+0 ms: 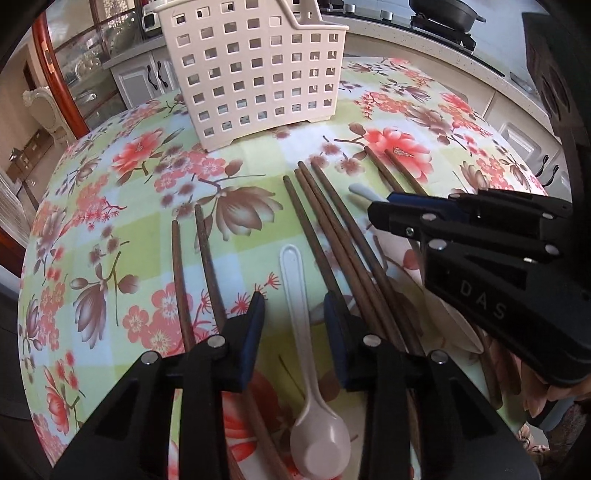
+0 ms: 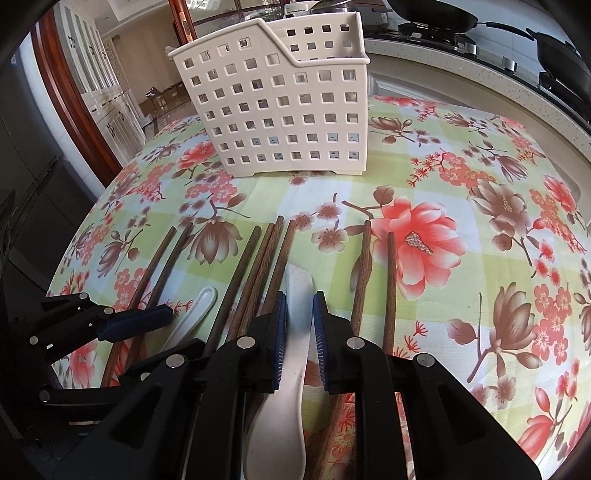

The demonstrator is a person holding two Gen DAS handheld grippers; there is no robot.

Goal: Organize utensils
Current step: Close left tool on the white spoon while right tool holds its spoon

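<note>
A pale spoon (image 1: 297,295) lies handle-away on the floral tablecloth (image 1: 110,229). My left gripper (image 1: 294,306) straddles its handle, jaws open with a small gap on each side. My right gripper (image 2: 300,308) is shut on the handle of a white spoon (image 2: 297,291), whose tip sticks out past the pads. In the left wrist view the right gripper (image 1: 380,206) reaches in from the right with that white spoon's tip (image 1: 356,190) showing. Several brown chopsticks (image 1: 325,229) lie beside both spoons. A cream perforated basket (image 2: 280,110) stands upright behind them.
A kitchen counter with a stove and dark pans (image 2: 436,14) runs behind the table at the right. A red-brown door frame (image 2: 74,110) and white cabinets stand at the left. The table's rounded edge falls away on the left (image 1: 26,258).
</note>
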